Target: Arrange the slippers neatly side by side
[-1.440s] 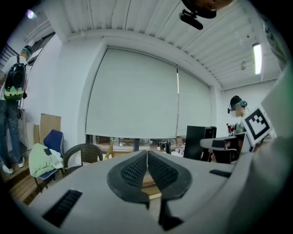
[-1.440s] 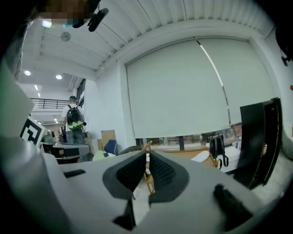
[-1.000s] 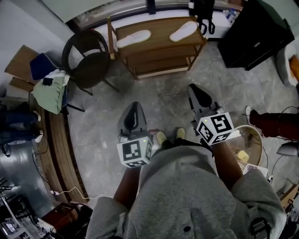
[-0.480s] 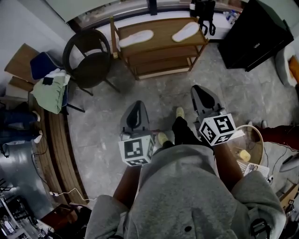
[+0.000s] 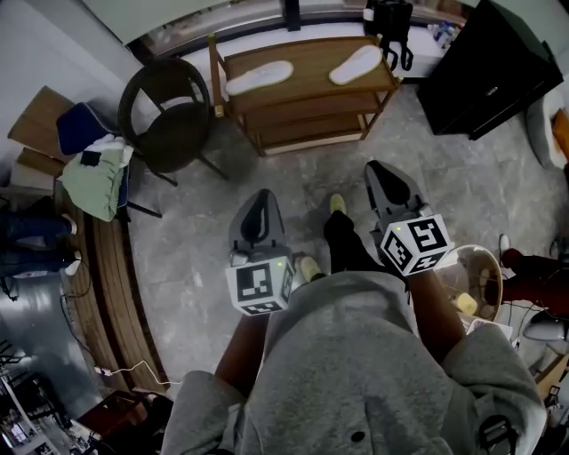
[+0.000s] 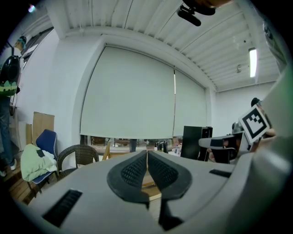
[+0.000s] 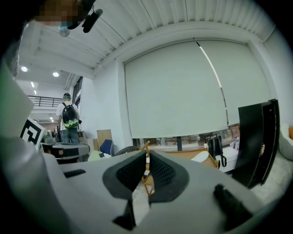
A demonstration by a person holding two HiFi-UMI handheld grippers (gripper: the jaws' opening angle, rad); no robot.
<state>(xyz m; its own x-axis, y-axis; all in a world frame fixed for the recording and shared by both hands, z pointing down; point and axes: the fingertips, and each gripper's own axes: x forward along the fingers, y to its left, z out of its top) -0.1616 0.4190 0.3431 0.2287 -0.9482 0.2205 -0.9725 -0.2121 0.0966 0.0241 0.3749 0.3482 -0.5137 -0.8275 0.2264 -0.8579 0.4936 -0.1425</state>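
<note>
Two white slippers lie apart on the top of a wooden shelf (image 5: 302, 89), the left slipper (image 5: 258, 77) near its left end and the right slipper (image 5: 356, 64) near its right end, both angled. My left gripper (image 5: 258, 199) and right gripper (image 5: 380, 171) hover over the floor, well short of the shelf, both shut and empty. In the left gripper view the left gripper (image 6: 147, 154) has its pads pressed together. In the right gripper view the right gripper (image 7: 147, 156) points toward the shelf, where one slipper (image 7: 201, 156) shows.
A dark wicker chair (image 5: 169, 115) stands left of the shelf, a black cabinet (image 5: 489, 62) to its right, and a black bag (image 5: 388, 22) behind it. A round basket (image 5: 476, 271) sits at the right. My feet (image 5: 338, 206) are between the grippers. A person with a backpack (image 7: 69, 121) stands far off.
My right foot has stepped forward toward the shelf. A person's leg at the right edge has moved away. Both grippers stayed shut and hardly shifted.
</note>
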